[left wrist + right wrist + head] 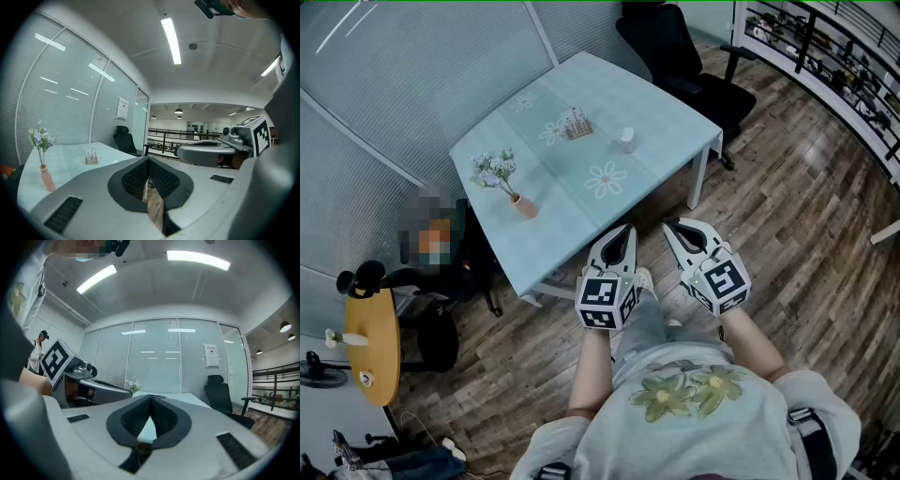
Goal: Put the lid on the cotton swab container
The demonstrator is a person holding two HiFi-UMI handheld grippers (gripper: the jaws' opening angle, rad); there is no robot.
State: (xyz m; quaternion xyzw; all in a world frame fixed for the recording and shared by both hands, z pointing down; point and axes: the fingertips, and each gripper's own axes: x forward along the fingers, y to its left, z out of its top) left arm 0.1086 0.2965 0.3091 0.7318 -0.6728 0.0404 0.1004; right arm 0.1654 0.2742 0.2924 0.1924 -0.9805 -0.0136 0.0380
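A light blue table (656, 112) with flower prints stands ahead of me. A small white container-like object (625, 141) sits on it toward the right side; it is too small to tell lid from body. Left of it is a small wooden stand with little upright pieces (576, 124), which also shows in the left gripper view (91, 157). My left gripper (625, 232) and right gripper (668, 228) are side by side over the wooden floor, just short of the table's near corner. Both are shut and empty, with pads touching in the left gripper view (148, 163) and the right gripper view (151, 400).
A pink vase with white flowers (511, 187) stands near the table's left edge. A black office chair (689, 61) is behind the table. At the left are a round yellow side table (373, 342) and black stools. Glass partitions line the back, and a railing (825, 52) runs at the right.
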